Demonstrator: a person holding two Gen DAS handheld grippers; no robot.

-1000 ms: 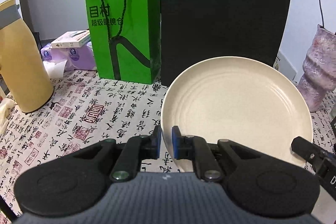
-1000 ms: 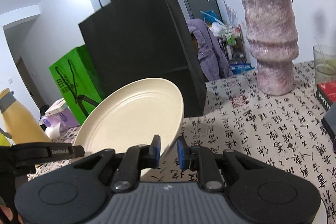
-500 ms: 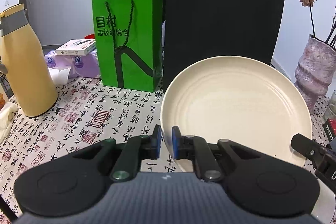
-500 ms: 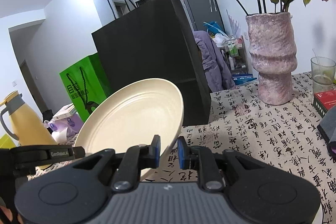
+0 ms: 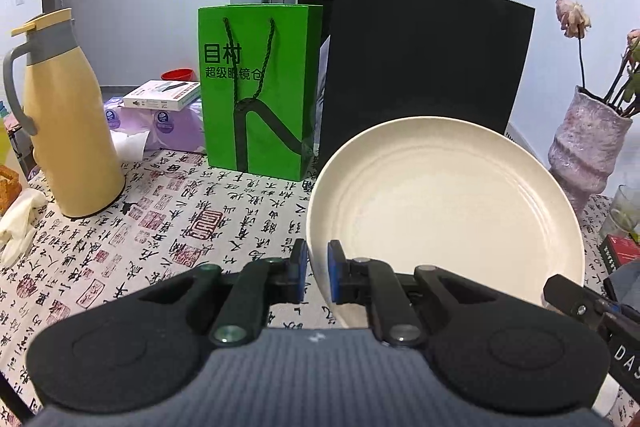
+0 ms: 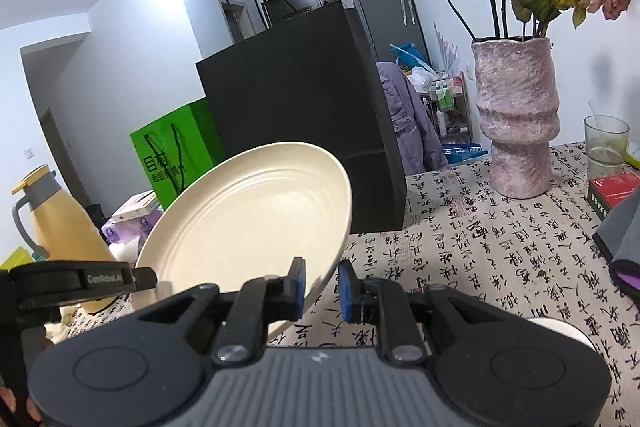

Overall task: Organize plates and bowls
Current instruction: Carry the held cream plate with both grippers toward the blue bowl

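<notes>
On calligraphy tablecloth, green bag, black bag, vase

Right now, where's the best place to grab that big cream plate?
By its thin rim, from the near edge. The cream plate is flat and wide, tilted up off the table, so only its edge fits between fingers, as the left gripper and right gripper pinch it.

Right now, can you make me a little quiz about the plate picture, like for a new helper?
1. True or false: the cream plate lies flat on the tablecloth.
2. Which grippers hold its rim? A) left only B) right only C) both
3. What colour is the bag beside the black bag?

Key: 1 false, it is held tilted in the air. 2 C, the left gripper and right gripper. 3 green.
</notes>
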